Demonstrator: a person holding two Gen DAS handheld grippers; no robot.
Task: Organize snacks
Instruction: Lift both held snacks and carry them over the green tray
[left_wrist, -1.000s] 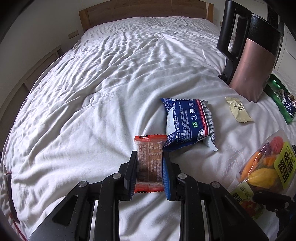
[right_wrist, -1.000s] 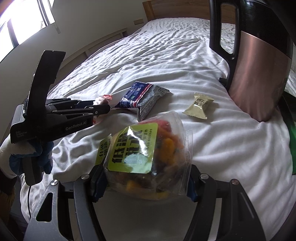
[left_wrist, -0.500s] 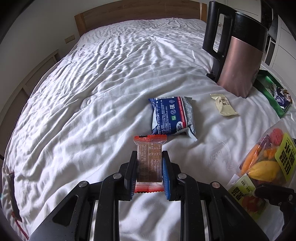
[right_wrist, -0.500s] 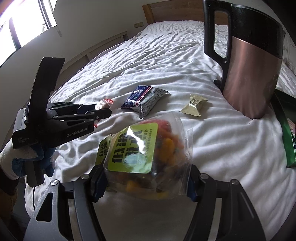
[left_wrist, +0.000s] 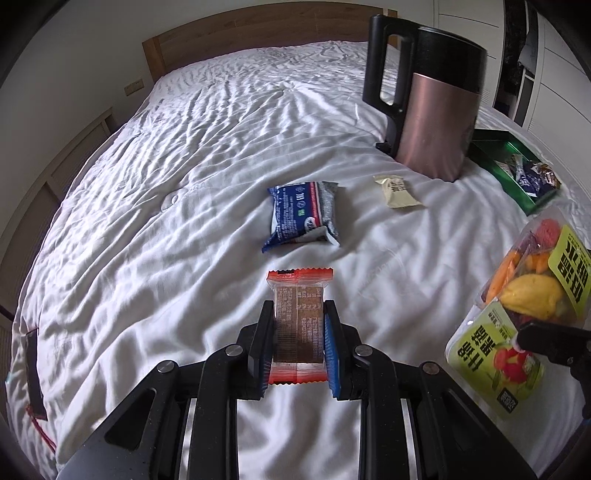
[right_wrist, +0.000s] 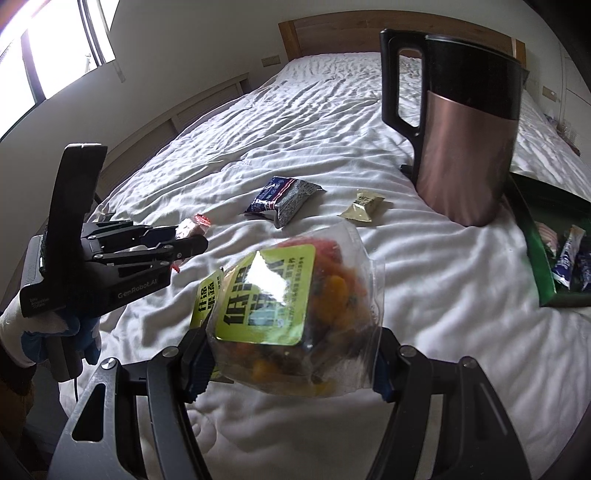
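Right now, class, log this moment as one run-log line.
left gripper: shut on orange-edged snack bar | right gripper: shut on dried fruit bag | green tray: holds packets

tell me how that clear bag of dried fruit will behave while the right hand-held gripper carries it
The dried fruit bag is probably floppy: its film bulges past the right hand-held gripper. The glossy plastic may slip. The loose pieces inside likely shift, so it could sag.

The left gripper (right_wrist: 184, 240) body carries "GenRobot.AI" in pale letters along its side, with a small white label near its rear end too fine to read. The dried-fruit bag (right_wrist: 295, 314) has bold Chinese characters on its yellow-green label, blurred by glare. Print on the blue snack packet (left_wrist: 301, 218), just beyond the left gripper, is too small to read reliably.
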